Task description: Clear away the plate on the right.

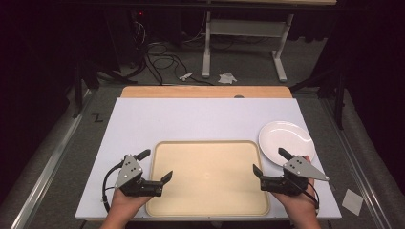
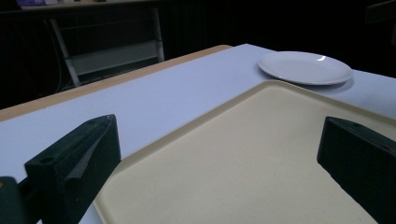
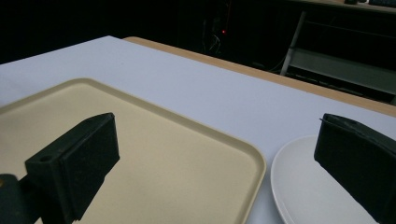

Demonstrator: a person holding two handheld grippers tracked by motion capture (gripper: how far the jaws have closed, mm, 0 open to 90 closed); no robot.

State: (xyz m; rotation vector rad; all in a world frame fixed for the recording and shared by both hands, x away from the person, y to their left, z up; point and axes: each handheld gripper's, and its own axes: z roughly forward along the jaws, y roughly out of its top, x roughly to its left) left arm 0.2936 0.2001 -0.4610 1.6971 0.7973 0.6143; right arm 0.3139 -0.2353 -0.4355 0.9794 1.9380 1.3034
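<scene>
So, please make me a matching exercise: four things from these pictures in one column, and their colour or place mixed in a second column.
Things:
1. tray
2. plate
3. left gripper
4. right gripper

Descriptions:
A. white, round, right of the tray
B. jaws open, over the tray's left edge
C. beige, empty
D. jaws open, between tray and plate

Pairs: 1-C, 2-A, 3-B, 4-D

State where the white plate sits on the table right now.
In the high view, the white plate lies on the table's right side, just beyond the beige tray's far right corner, by the right gripper.
</scene>
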